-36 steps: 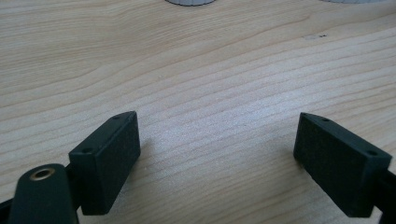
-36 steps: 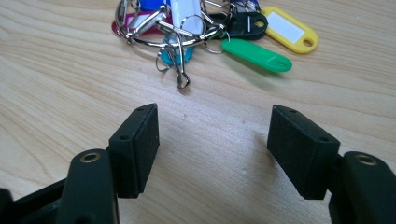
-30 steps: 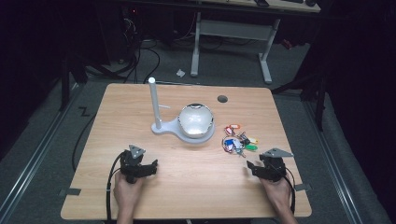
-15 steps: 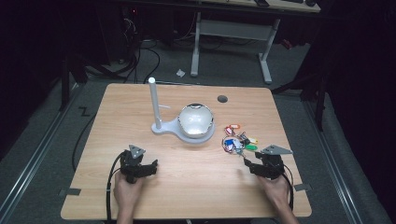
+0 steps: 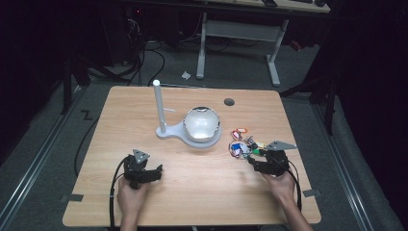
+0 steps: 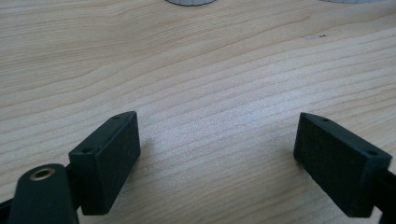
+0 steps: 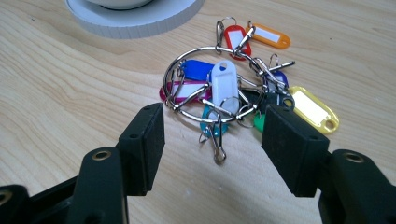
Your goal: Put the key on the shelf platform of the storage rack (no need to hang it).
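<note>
Hands enter from the near edge of the wooden table, each holding a black two-jaw gripper. Left gripper sits low over bare wood at the near left, its jaws spread wide with nothing between them; in the left gripper view the two pads frame plain wood grain. Right gripper lies at the near right, its tips pointing at a bunch of key tags just ahead of it. In the right gripper view the jaws stand apart, having closed a little within the last second, and their pads press on nothing; the nearest snap hook of the bunch hangs into the gap between them, while the large metal ring lies just beyond the tips. Threaded on that ring are tags in blue, white, red, orange, yellow, green and teal, lying flat on the table. Farther in, near the table's middle and left of the tags, a white stand carries a shiny dome and an upright white post. Beyond the dome, a small round hole marks the far part of the tabletop.
</note>
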